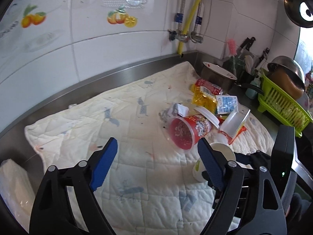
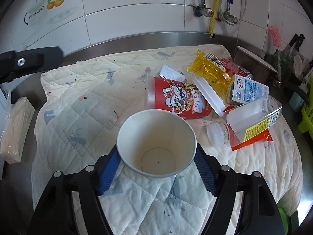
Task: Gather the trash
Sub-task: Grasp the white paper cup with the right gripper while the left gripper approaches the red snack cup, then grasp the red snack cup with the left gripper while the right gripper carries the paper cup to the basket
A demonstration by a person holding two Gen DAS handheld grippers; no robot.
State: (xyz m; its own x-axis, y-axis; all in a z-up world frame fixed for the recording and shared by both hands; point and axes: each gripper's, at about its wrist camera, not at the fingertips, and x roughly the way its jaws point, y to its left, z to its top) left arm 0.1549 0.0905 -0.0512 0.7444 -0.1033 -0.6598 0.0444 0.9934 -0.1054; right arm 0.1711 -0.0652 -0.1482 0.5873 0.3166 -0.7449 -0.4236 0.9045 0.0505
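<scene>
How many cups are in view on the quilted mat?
2. The white paper cup sits between the right gripper's fingers, nearest the camera. The red printed cup lies on its side just behind it, against the trash pile. Others could be hidden under the wrappers.

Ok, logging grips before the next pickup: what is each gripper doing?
Left gripper: open, nothing between its fingers.
Right gripper: closed on the white paper cup.

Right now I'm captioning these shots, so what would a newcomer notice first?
The white paper cup fills the foreground, sitting between the pads of the right tool. Behind it a heap of trash lies on the quilted cloth, led by a tipped red snack cup and a yellow wrapper.
</scene>
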